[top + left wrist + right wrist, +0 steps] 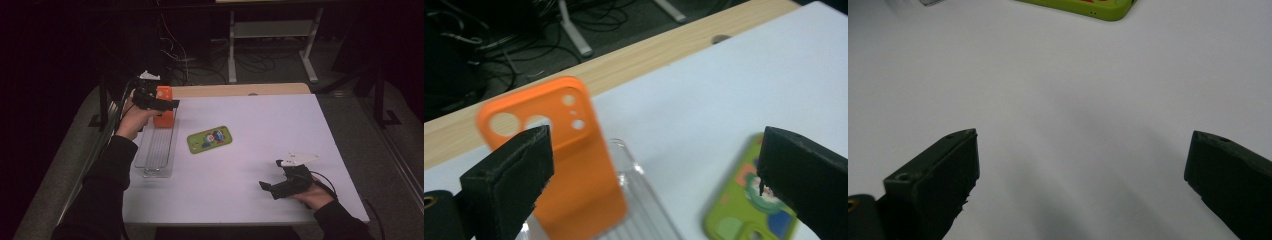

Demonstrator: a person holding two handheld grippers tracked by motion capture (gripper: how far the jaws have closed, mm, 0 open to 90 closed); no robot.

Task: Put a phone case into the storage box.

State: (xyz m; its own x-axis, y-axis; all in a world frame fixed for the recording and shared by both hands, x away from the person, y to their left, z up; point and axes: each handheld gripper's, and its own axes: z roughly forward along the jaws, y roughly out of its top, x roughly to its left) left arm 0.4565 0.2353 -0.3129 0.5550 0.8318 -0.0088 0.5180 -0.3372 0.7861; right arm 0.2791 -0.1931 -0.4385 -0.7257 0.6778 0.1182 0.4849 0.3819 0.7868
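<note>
Orange phone case (574, 165) upright in clear tray (156, 150), left claw (654, 180) wide, right claw (1083, 185) wide over table (260, 115)

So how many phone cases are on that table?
2. An orange case stands upright at the far end of the clear tray, on the left. A green case lies flat on the white table, near the middle. None looks hidden.

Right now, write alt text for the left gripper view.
An orange phone case stands upright in a clear ribbed plastic tray, beyond the left gripper, whose black jaws stand open and empty. A green cartoon-printed phone case lies on the white table.
</note>
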